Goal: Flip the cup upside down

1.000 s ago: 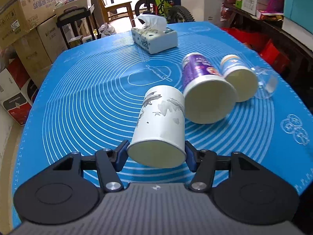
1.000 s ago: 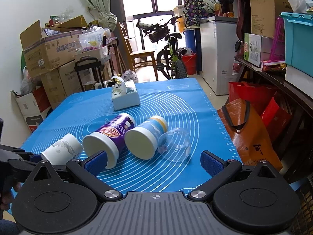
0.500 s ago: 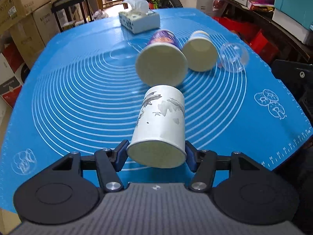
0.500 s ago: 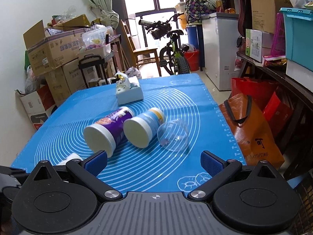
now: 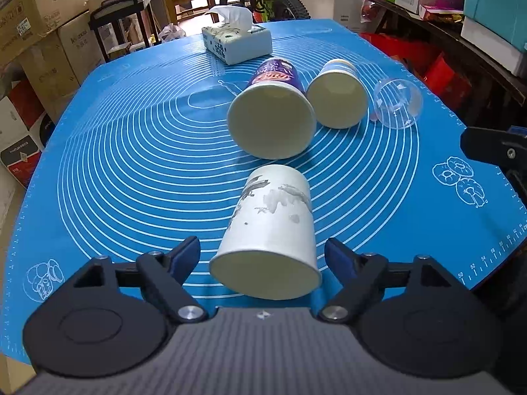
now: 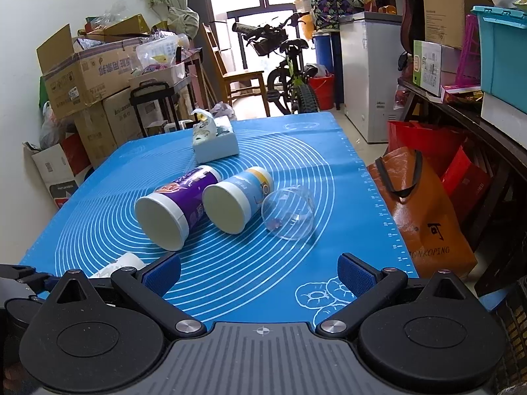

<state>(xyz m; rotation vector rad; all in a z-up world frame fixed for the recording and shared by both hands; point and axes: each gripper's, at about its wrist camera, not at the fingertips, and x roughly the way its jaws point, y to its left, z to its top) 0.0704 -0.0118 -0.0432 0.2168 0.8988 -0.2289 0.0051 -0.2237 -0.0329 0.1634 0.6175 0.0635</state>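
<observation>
A white paper cup with grey ink marks [image 5: 273, 227] stands upside down on the blue mat [image 5: 131, 164], its wide rim at the near side. My left gripper [image 5: 263, 256] is open, with a blue pad on each side of the cup and a gap to each. A sliver of the cup shows low left in the right wrist view [image 6: 122, 261]. My right gripper [image 6: 260, 271] is open and empty above the mat's near edge. Its black tip shows at the right of the left wrist view [image 5: 494, 148].
On the mat lie a purple cup [image 5: 273, 118], a pale blue and yellow cup [image 5: 339, 95] and a clear plastic cup [image 5: 397, 103], all on their sides. A tissue box [image 5: 235, 41] stands at the far end. Boxes, a bicycle and shelves surround the table.
My left gripper has opened and let go of the white cup, which now rests on the mat. The right gripper has stayed open and shifted slightly.
</observation>
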